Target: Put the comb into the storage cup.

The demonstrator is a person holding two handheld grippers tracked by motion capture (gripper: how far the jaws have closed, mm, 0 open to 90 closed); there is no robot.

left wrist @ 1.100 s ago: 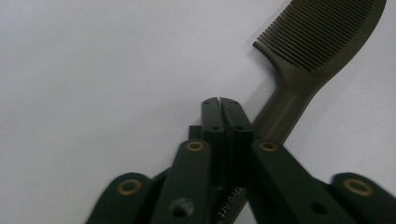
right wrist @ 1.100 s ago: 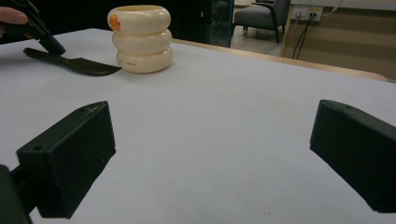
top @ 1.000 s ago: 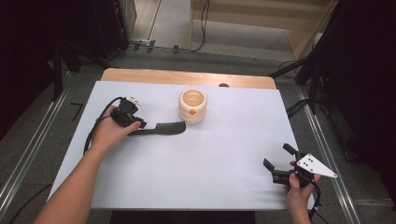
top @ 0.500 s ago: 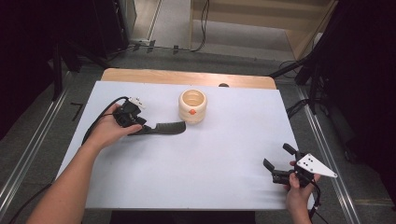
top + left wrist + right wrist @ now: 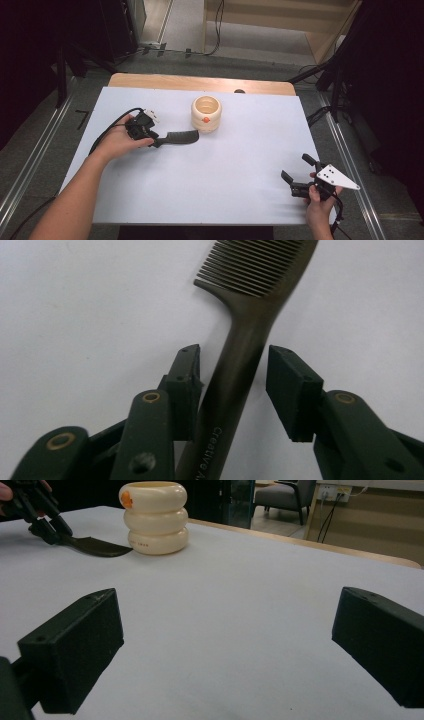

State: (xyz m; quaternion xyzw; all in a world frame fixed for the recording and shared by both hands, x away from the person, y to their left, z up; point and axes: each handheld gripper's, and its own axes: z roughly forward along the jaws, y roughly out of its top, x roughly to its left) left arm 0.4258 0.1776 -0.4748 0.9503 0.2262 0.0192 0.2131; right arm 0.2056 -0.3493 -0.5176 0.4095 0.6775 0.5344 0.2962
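A dark comb [image 5: 177, 137] lies flat on the white table cover [image 5: 225, 195], its teeth end just left of a cream ribbed cup [image 5: 206, 114] with an orange dot. My left gripper [image 5: 152, 140] rests low over the comb's handle. In the left gripper view the comb [image 5: 240, 350] runs between the two jaws, which stand on either side of the handle with a gap showing on the right side, so the left gripper [image 5: 232, 352] is open. My right gripper [image 5: 295, 167] is open near the front right corner with nothing in it.
The right gripper view looks across bare white cover to the cup [image 5: 155, 517], the comb [image 5: 97, 546] and the other hand beyond. A wooden strip [image 5: 200, 83] borders the table's far edge. Metal rails run along both sides on the floor.
My left hand has shifted slightly over the comb's handle. The comb, the cup and the right gripper have stayed where they were.
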